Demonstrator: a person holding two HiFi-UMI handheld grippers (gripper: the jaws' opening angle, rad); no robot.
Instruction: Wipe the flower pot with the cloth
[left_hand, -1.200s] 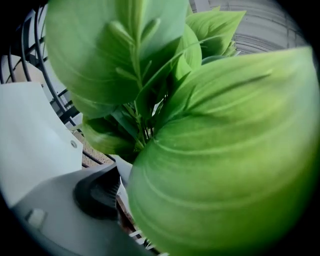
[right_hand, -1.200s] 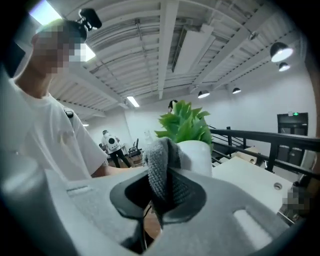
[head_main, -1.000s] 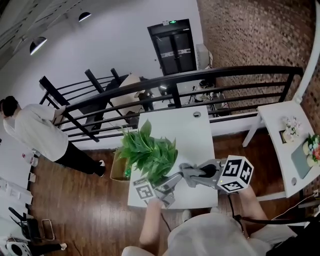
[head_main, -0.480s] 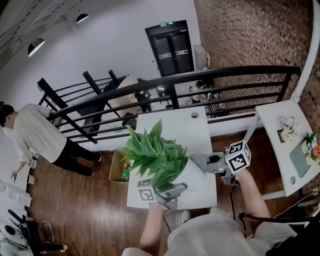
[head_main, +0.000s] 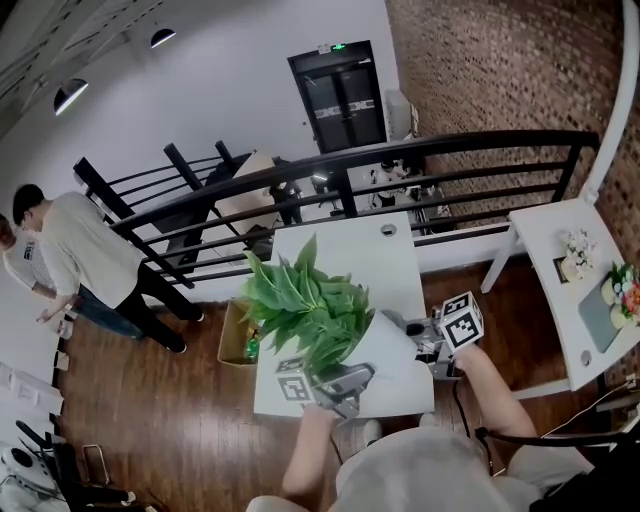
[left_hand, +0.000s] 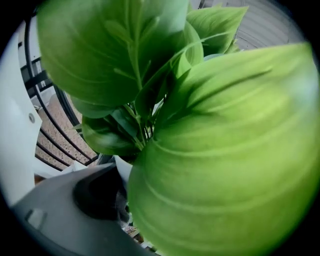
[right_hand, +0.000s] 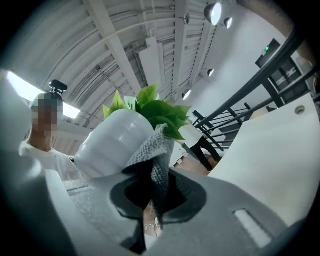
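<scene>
Wiping step. Left gripper (head_main: 338, 385) clamped wide on tilted flower pot (right_hand: 112, 142). Right gripper (right_hand: 150, 197) pinches grey cloth (right_hand: 157, 150) at pot wall. Next: press, rub.

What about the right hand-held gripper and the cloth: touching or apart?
Touching. The right gripper view shows the grey cloth pinched between the jaws of the right hand-held gripper.

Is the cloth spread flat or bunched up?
Bunched up: the grey cloth stands in crumpled folds, pinched in the right gripper.
</scene>
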